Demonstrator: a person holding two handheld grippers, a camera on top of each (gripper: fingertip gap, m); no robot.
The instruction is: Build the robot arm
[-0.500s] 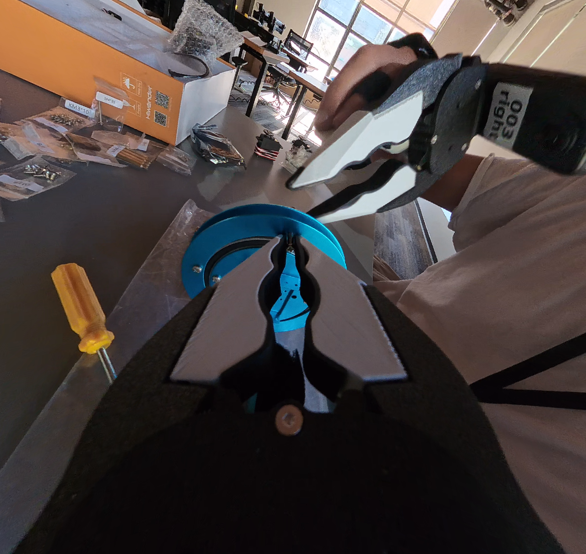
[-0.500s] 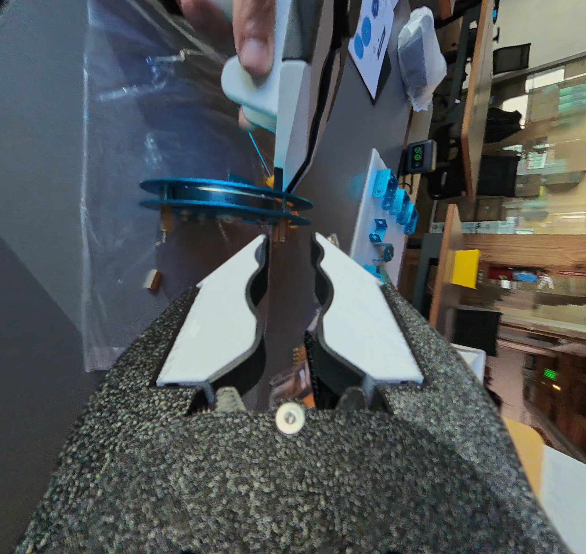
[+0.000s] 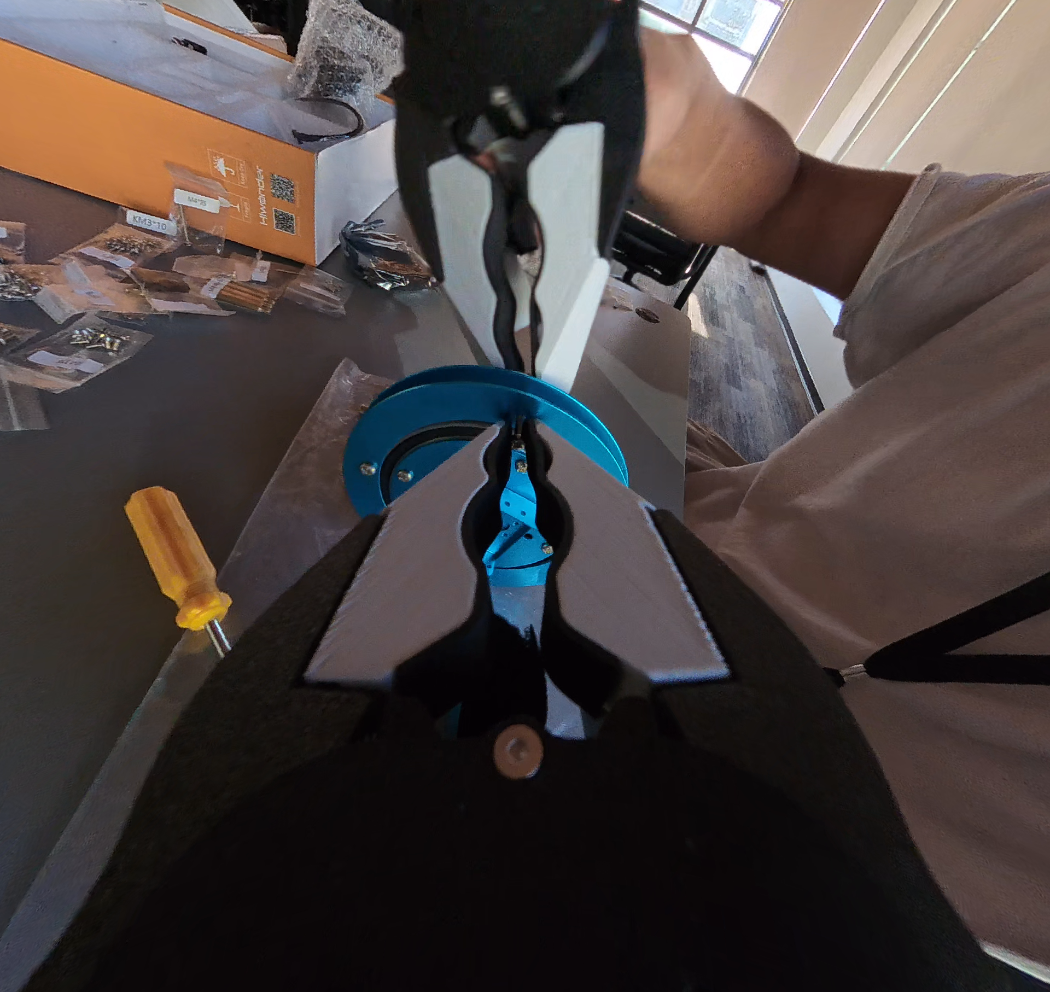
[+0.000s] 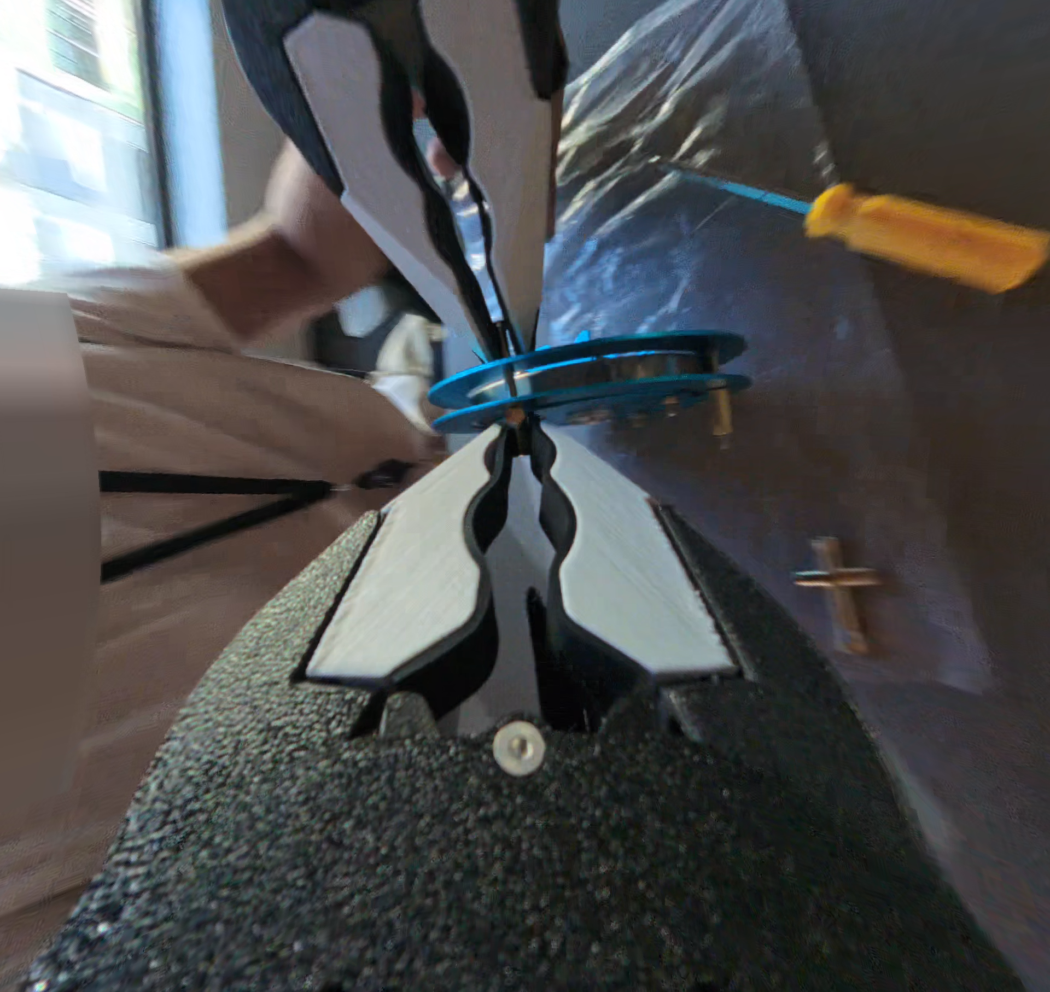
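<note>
The blue double-disc assembly (image 3: 454, 413) stands on a clear plastic sheet (image 3: 295, 487) on the dark table (image 3: 142, 453). My left gripper (image 3: 518, 432) is clenched on a thin pin at the disc's rim. My right gripper (image 4: 520, 435) meets the same rim from the opposite side, its tips nearly together around a small brass post, though blur hides whether they actually grip. A yellow-handled screwdriver (image 3: 173, 558) lies just beside the sheet.

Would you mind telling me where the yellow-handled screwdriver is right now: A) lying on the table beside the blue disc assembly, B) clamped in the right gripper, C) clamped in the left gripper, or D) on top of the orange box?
A: the yellow-handled screwdriver lies on the table, apart from both grippers, beside the blue disc assembly.
</note>
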